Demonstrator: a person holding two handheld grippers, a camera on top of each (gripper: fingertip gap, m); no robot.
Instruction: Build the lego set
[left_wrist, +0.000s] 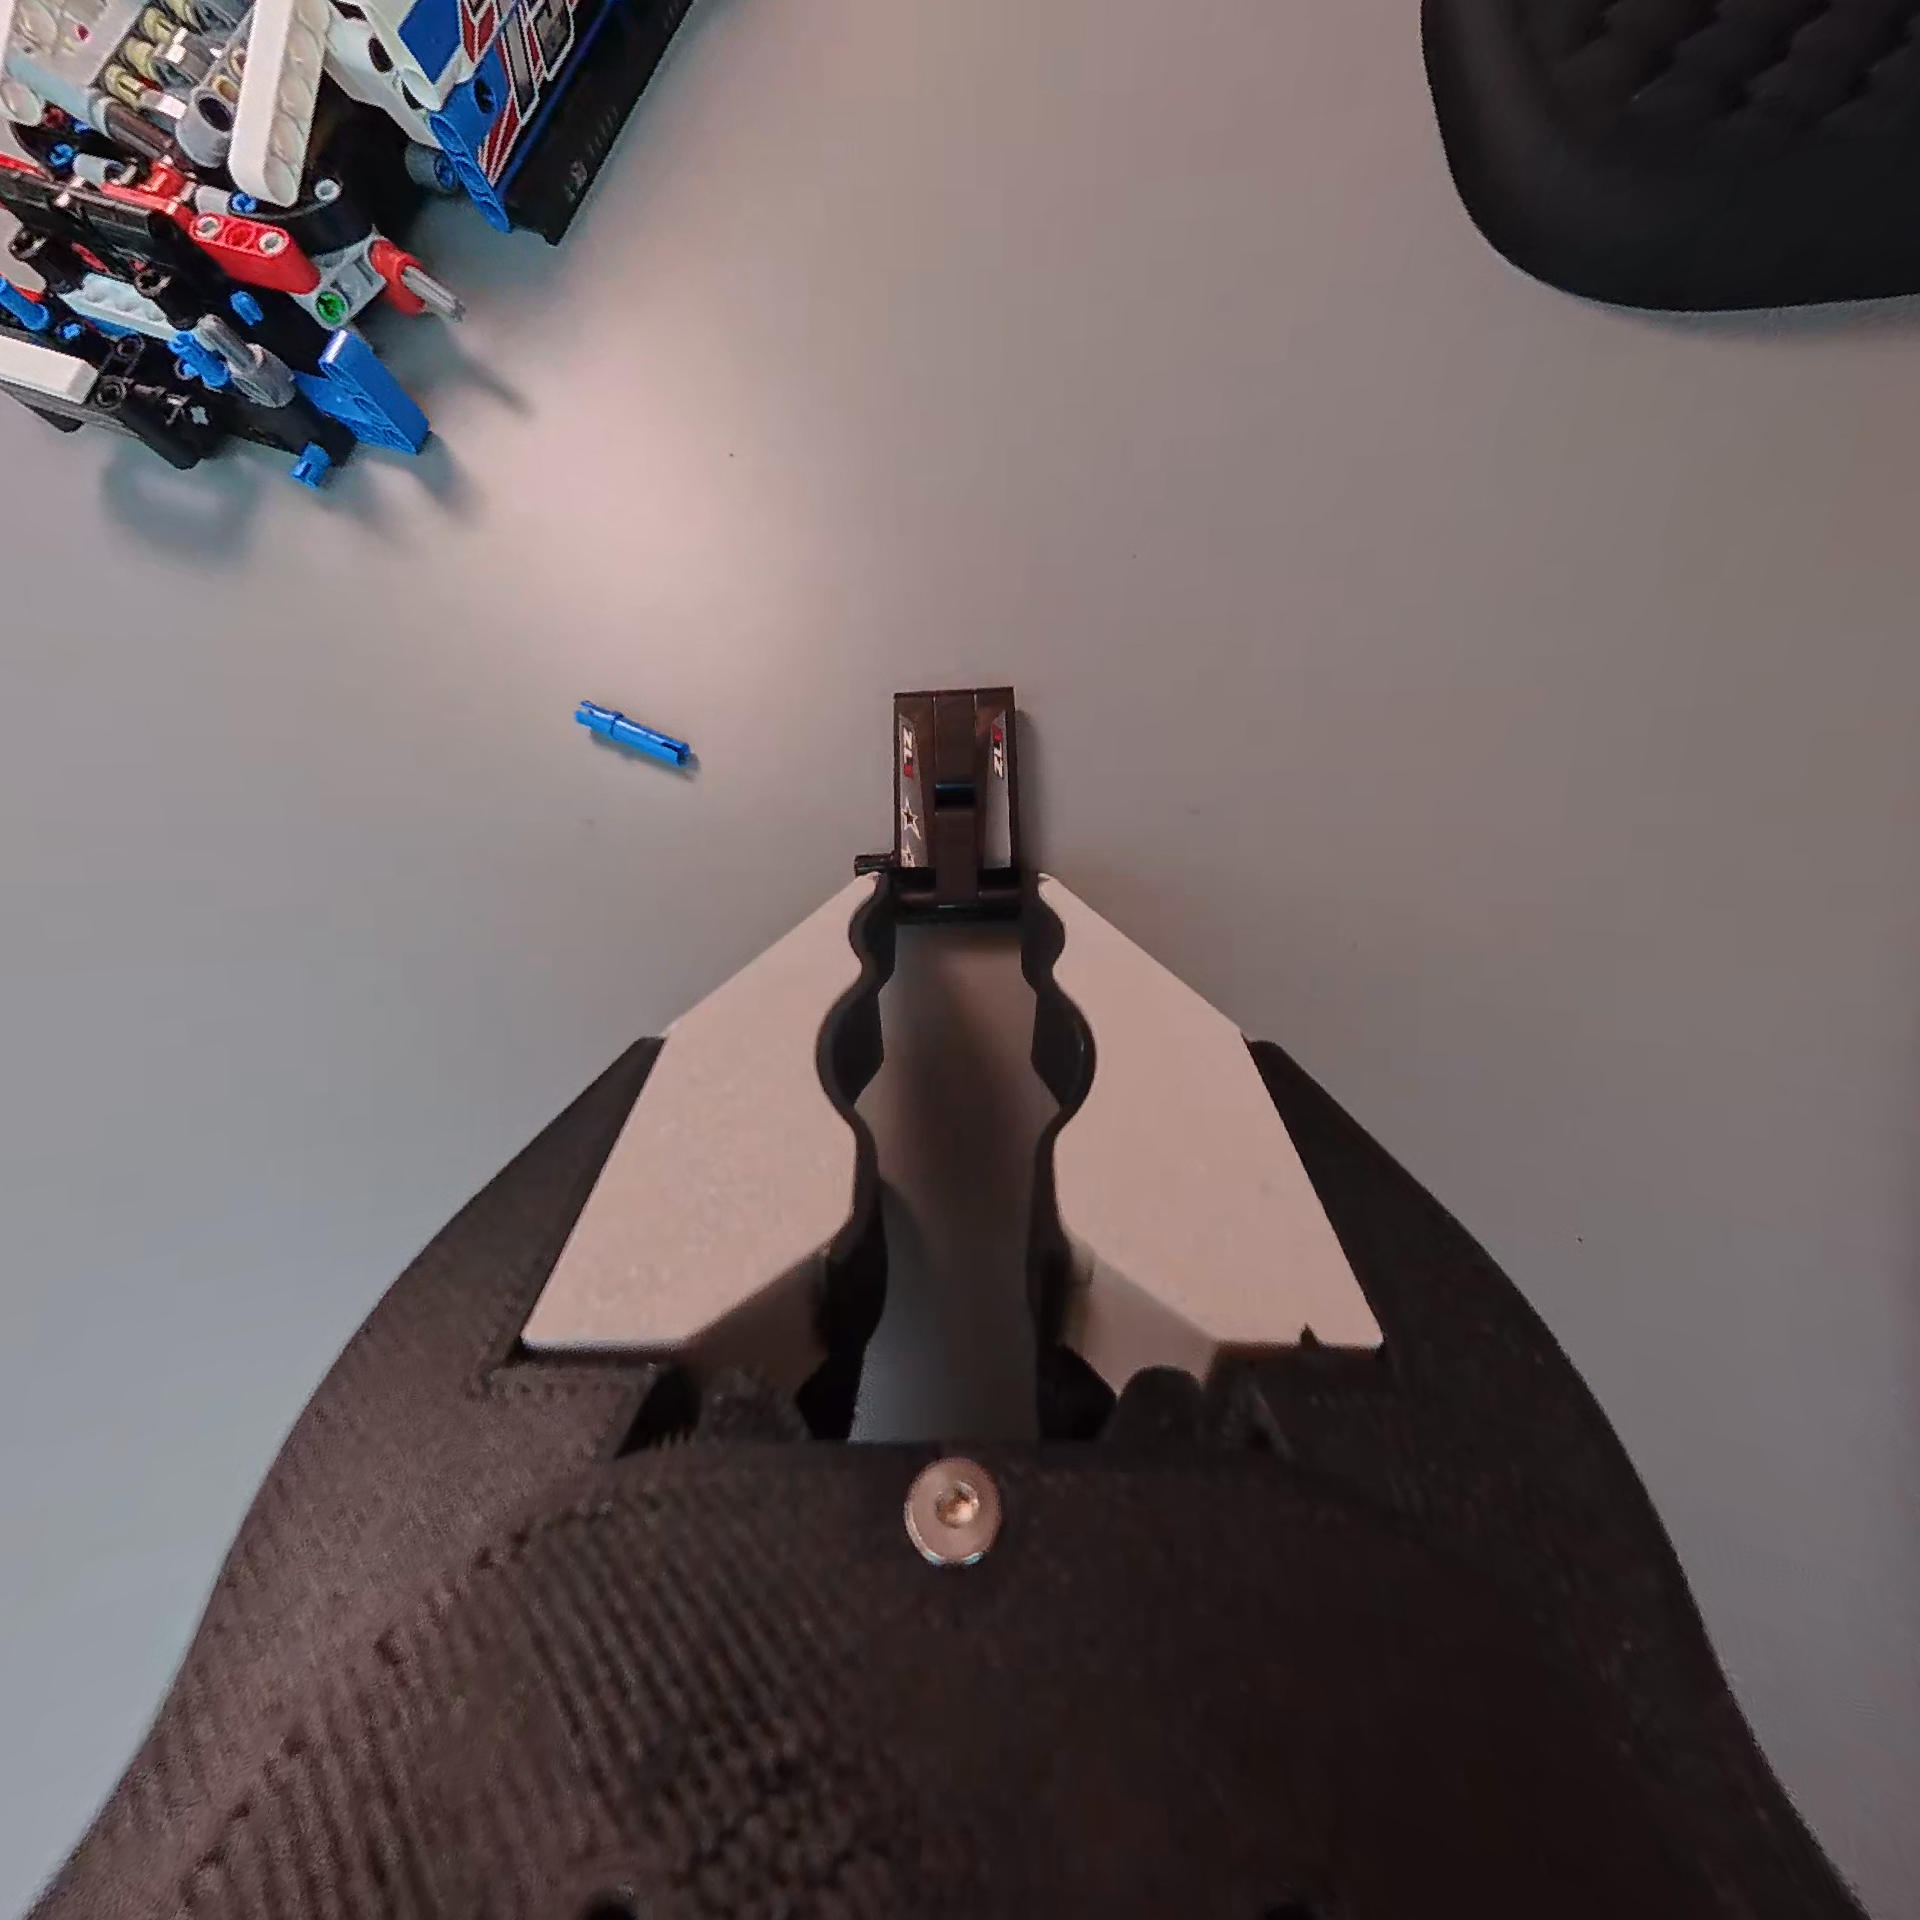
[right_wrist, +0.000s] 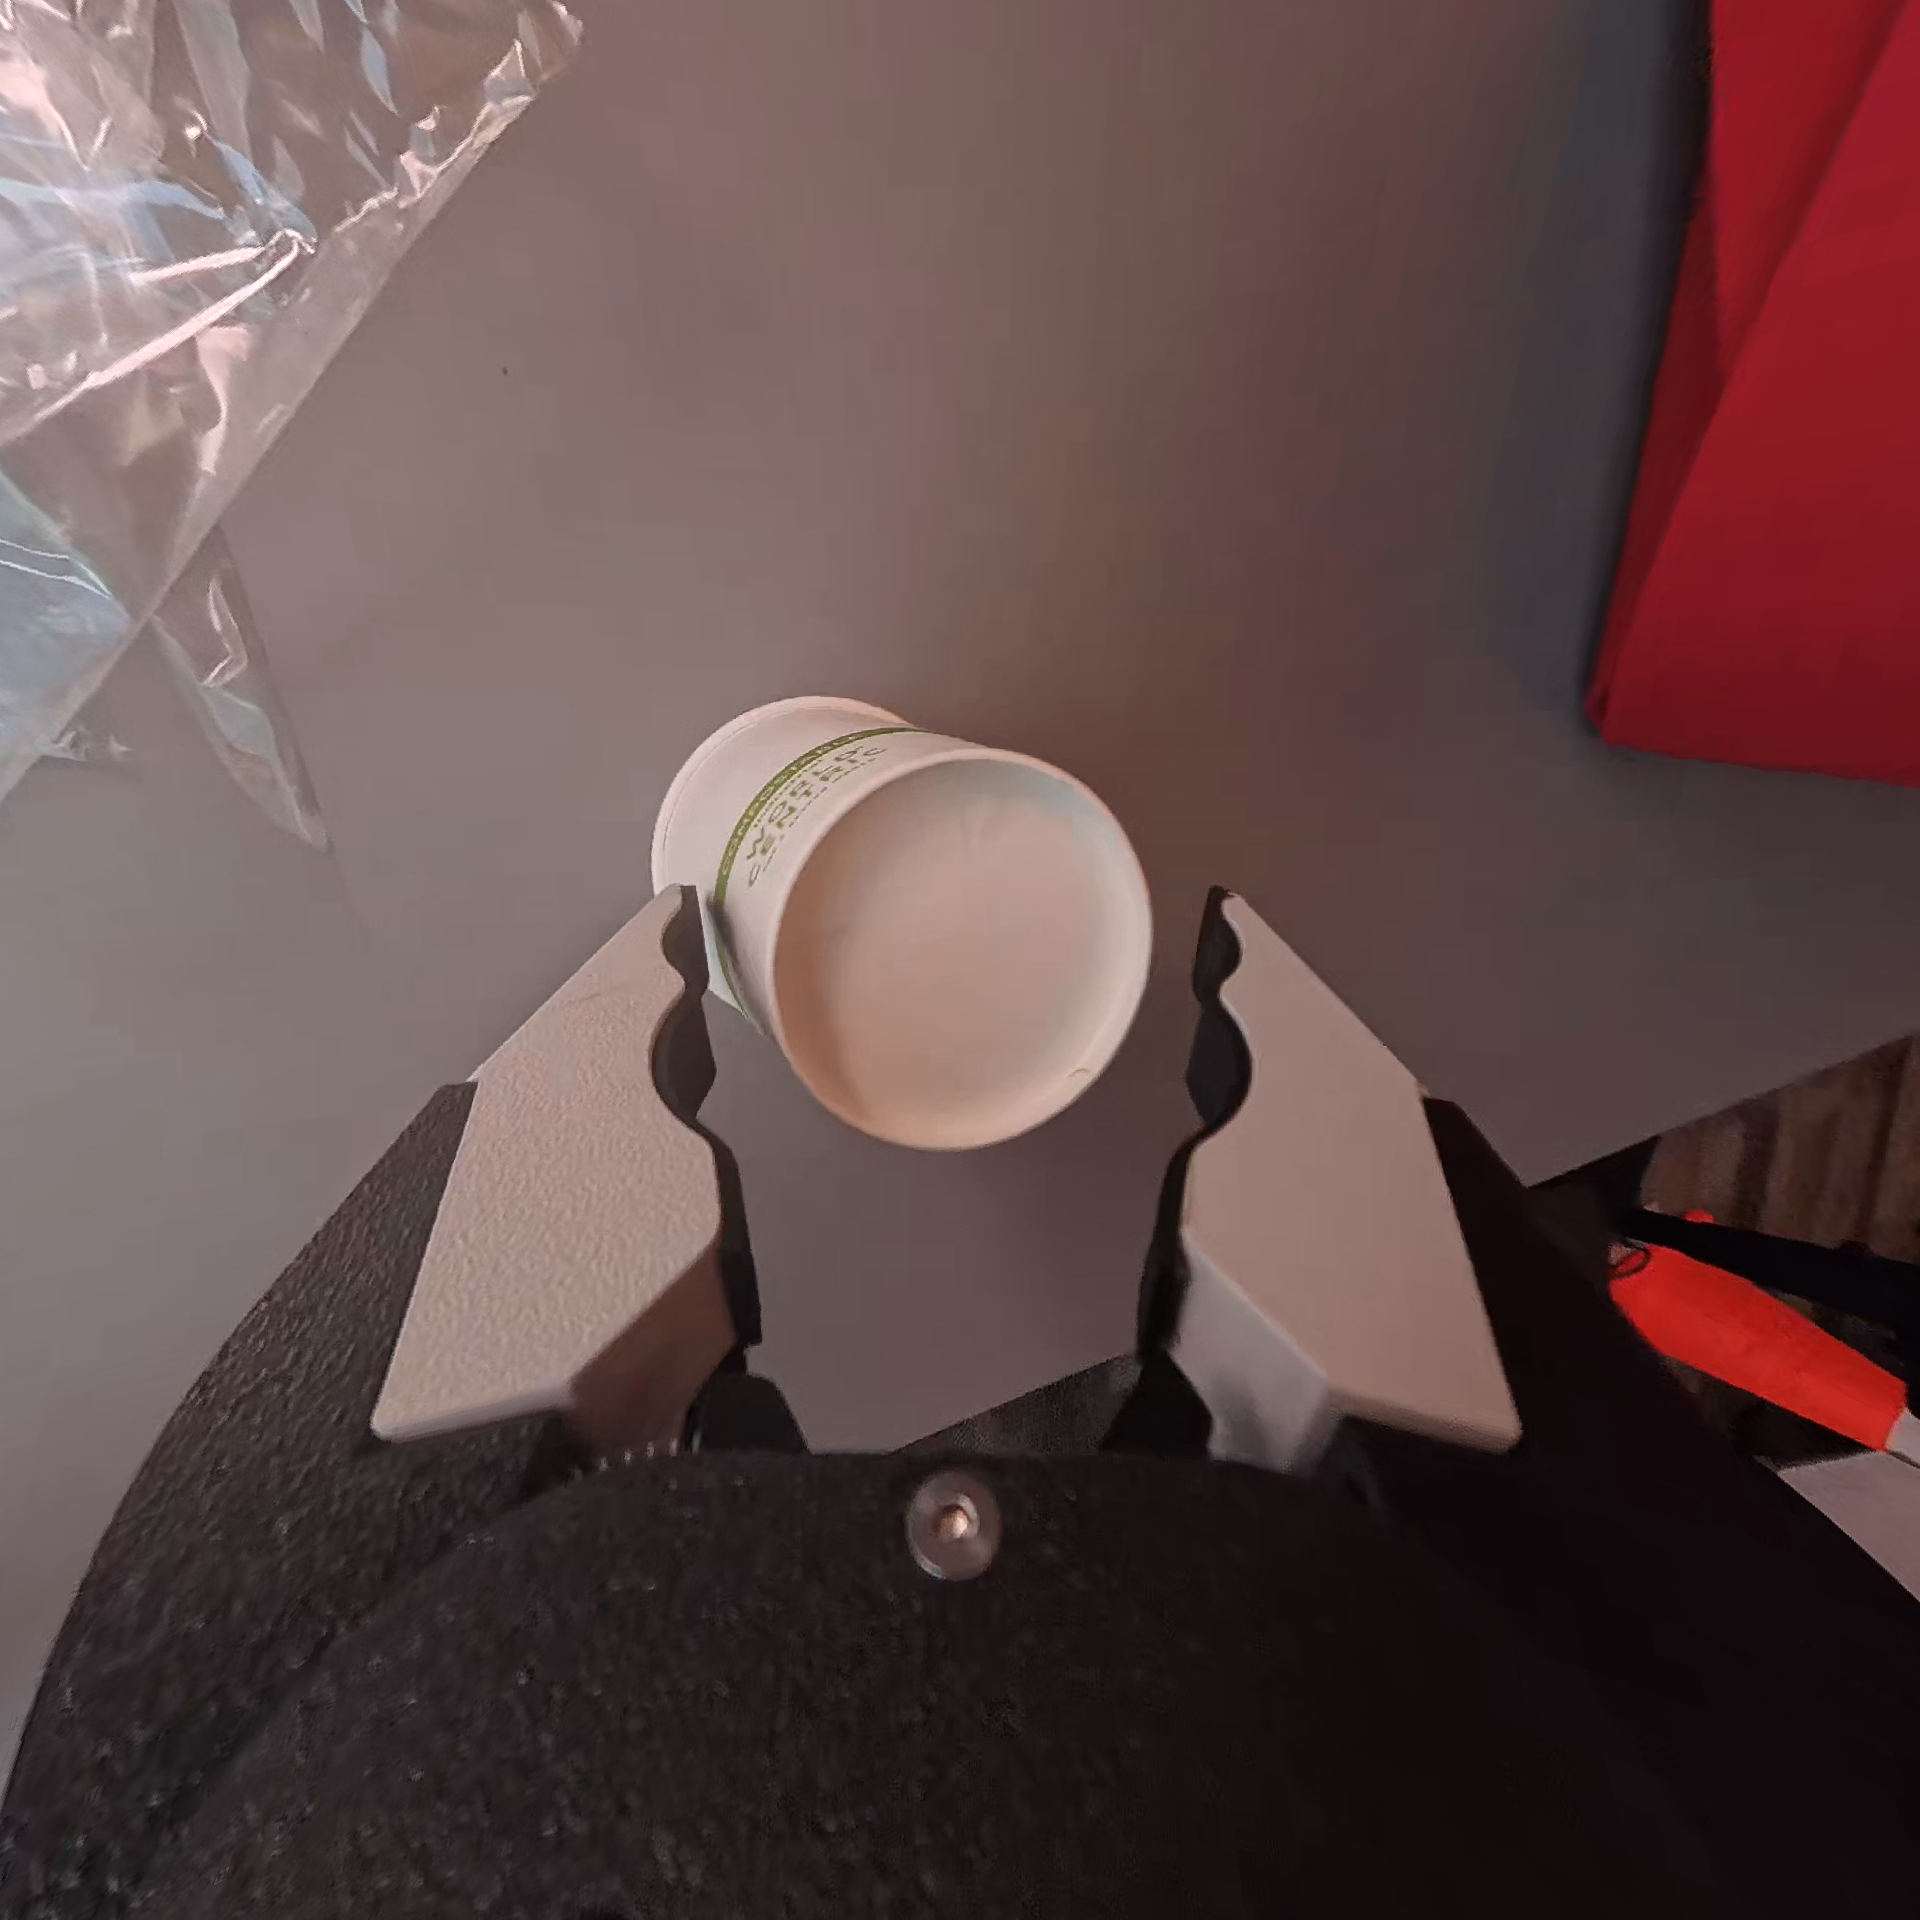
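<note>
In the left wrist view my left gripper (left_wrist: 954, 891) is shut on a small black lego panel (left_wrist: 954, 790) with red, white and star stickers; the piece sticks out past the fingertips over the grey table. A loose blue pin (left_wrist: 634, 734) lies on the table to its left. The part-built lego vehicle (left_wrist: 208, 229), in white, blue, red and black, sits at the far upper left. In the right wrist view my right gripper (right_wrist: 951, 914) is open around a white paper cup (right_wrist: 914, 925) lying on its side, bottom towards me. The left finger touches the cup's side; the right finger is apart from it.
A black mesh object (left_wrist: 1683, 135) fills the upper right of the left wrist view. In the right wrist view a crumpled clear plastic bag (right_wrist: 177, 343) lies at upper left, a red cloth (right_wrist: 1787, 416) at the right edge, and an orange-handled tool (right_wrist: 1756, 1340) at lower right. The loose blue pin (left_wrist: 634, 734) is about 6 cm from my left fingertips.
</note>
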